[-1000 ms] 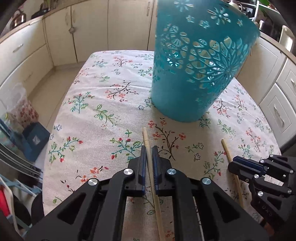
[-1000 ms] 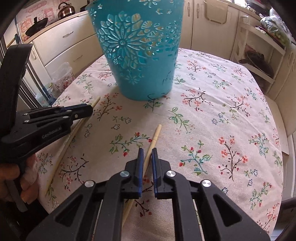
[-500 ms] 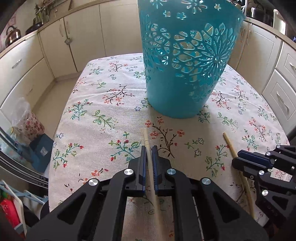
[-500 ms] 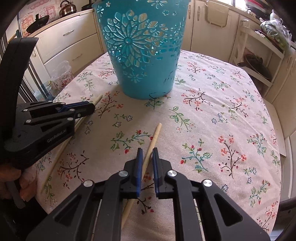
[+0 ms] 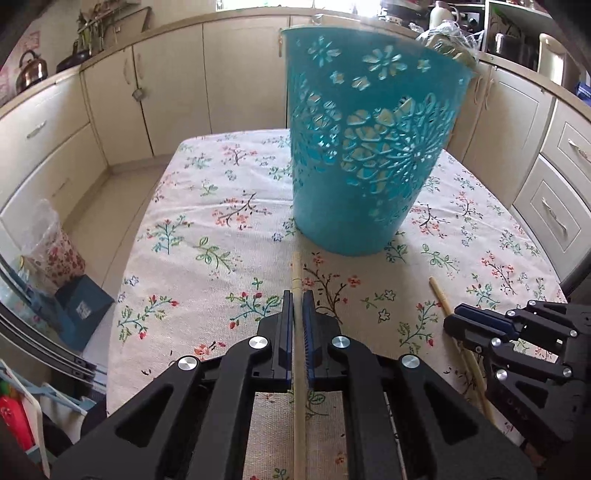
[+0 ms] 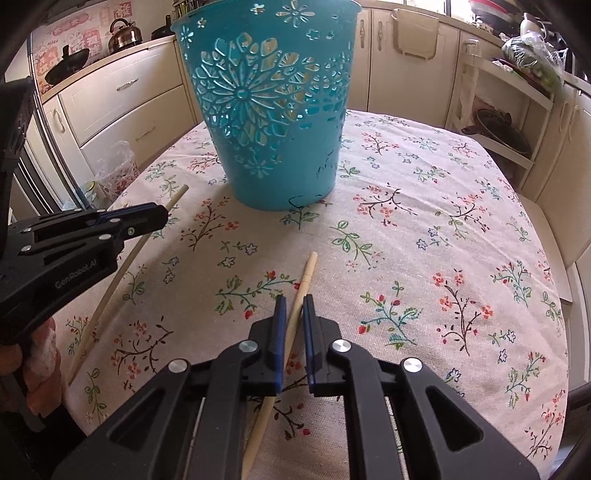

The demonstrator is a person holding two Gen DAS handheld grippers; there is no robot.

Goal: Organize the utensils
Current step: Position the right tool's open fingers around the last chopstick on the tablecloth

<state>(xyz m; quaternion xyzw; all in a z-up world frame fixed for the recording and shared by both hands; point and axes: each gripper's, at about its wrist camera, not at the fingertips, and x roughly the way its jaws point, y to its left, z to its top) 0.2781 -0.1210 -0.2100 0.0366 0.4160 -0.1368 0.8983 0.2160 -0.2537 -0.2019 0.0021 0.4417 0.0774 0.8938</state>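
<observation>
A tall teal cut-out basket (image 5: 369, 166) (image 6: 273, 110) stands upright on the floral tablecloth (image 5: 207, 236) (image 6: 443, 206). My left gripper (image 5: 297, 295) (image 6: 162, 214) is shut on a pale wooden chopstick (image 5: 296, 269) (image 6: 122, 273) that points toward the basket's foot. My right gripper (image 6: 293, 300) (image 5: 448, 319) straddles a second chopstick (image 6: 308, 269) (image 5: 439, 295) lying on the cloth. Its jaws are opening, and a gap shows beside the stick.
Cream kitchen cabinets (image 5: 122, 110) ring the table. A kettle (image 6: 123, 33) sits on the counter and a plastic bag (image 5: 51, 251) on the floor at left. A person's hand (image 6: 37, 354) holds the left gripper. An open shelf rack (image 6: 498, 122) stands at right.
My right gripper's jaws have parted from the chopstick between them. The left wrist view has tipped up, bringing the basket's rim into sight; the left grip is unchanged.
</observation>
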